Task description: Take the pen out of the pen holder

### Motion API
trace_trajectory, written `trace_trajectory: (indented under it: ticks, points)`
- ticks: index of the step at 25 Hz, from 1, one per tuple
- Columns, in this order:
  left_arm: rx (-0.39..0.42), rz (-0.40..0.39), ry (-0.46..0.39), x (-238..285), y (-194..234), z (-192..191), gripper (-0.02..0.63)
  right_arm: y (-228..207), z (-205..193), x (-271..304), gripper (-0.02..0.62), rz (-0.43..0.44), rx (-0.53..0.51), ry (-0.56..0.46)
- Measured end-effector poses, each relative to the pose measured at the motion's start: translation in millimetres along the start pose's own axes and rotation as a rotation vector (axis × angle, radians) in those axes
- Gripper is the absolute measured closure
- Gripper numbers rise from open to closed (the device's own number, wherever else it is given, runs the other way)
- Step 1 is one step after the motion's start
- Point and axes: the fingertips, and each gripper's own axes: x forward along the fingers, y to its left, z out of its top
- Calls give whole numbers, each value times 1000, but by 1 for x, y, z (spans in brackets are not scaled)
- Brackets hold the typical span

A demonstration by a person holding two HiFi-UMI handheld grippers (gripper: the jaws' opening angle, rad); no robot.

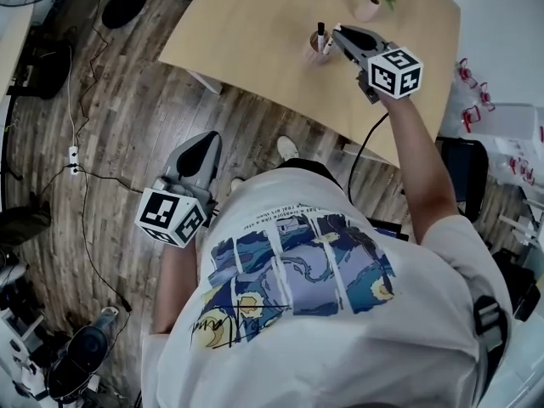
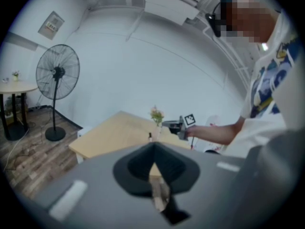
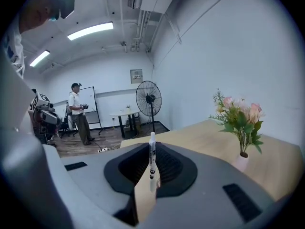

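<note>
From the head view, the right gripper point(image 1: 338, 35) reaches over the worktop point(image 1: 255, 15) to the pen holder point(image 1: 313, 56), which stands near the edge closest to the person. The left gripper point(image 1: 209, 139) hangs low over the floor.

In the left gripper view, the fingers point(image 2: 138, 166) are clenched on nothing.

In the right gripper view, the fingers point(image 3: 174, 168) grasp a white pen point(image 3: 152, 159) that stands straight up.

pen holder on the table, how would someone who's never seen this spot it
On the light wooden table, look beside the pink flower vase. The pen holder is the small round cup where the right gripper grips a white pen; unlike the vase, it holds pens, not flowers.
</note>
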Motion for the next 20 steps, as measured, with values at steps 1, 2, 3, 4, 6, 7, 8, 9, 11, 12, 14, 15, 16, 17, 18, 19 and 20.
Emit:
trace_trajectory:
  ticks: [1,2,3,4,6,7,8,9,11,12,14,15,16,17,18,19,20]
  points:
    - [0,-6,0,-2,0,-1,597,6,4,-3,558,-1,-4,-7]
    - [2,-12,-1,-5,-1,-3,598,12,8,-6,558,-3,-6,-14]
    - [4,-18,0,-7,-1,-4,597,18,12,-9,558,-3,-9,-22]
    - [6,-25,0,-9,-1,-5,598,25,16,-12,558,-4,-13,-29]
    - [12,-39,2,-14,-2,-7,597,38,22,-18,558,-7,-24,-40]
    - [14,-45,2,-17,-2,-9,597,45,25,-22,558,-9,-29,-45]
    - [17,-49,2,-21,-2,-11,598,53,27,-25,558,-12,-33,-51]
    - [18,-53,2,-25,-2,-13,598,61,30,-28,558,-15,-35,-57]
    - [19,-62,2,-33,-1,-17,598,78,33,-35,558,-20,-40,-68]
    - [22,-66,4,-37,-1,-19,598,87,35,-38,558,-21,-42,-72]
    - [33,-72,11,-46,0,-24,598,105,37,-44,558,-22,-43,-81]
    - [38,-74,16,-51,0,-26,597,115,38,-48,558,-21,-42,-86]
    - [42,-77,20,-55,0,-29,597,125,38,-51,558,-20,-42,-90]
    - [44,-80,23,-60,1,-32,598,135,38,-54,558,-19,-42,-93]
    - [44,-84,25,-64,1,-34,598,145,37,-57,558,-18,-41,-96]
    - [45,-87,26,-68,1,-37,598,155,35,-61,558,-18,-39,-100]
    - [45,-91,27,-73,0,-39,598,164,34,-65,558,-19,-36,-103]
